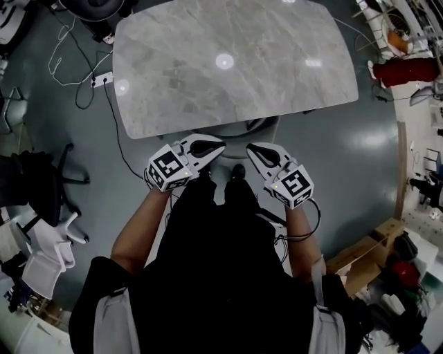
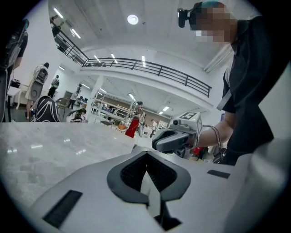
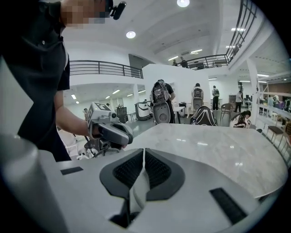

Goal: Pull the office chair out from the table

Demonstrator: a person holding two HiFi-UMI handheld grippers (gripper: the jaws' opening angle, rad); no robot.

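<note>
While the left gripper (image 1: 220,145) and right gripper (image 1: 250,148) hover pressed together, pinching nothing, by the table (image 1: 235,69), go round to the chair (image 1: 93,8) (dark, seemingly at the far edge) and open them first.

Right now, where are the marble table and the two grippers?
marble table (image 1: 228,83): head view, bare middle of its top.
left gripper (image 1: 217,147): head view, shut jaw tips.
right gripper (image 1: 252,148): head view, shut jaw tips.

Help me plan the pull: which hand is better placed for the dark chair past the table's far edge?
Left, probably. The left gripper and right gripper sit side by side at the table's near edge, jaws shut and empty; the dark chair lies off the far left corner, nearer the left.
</note>
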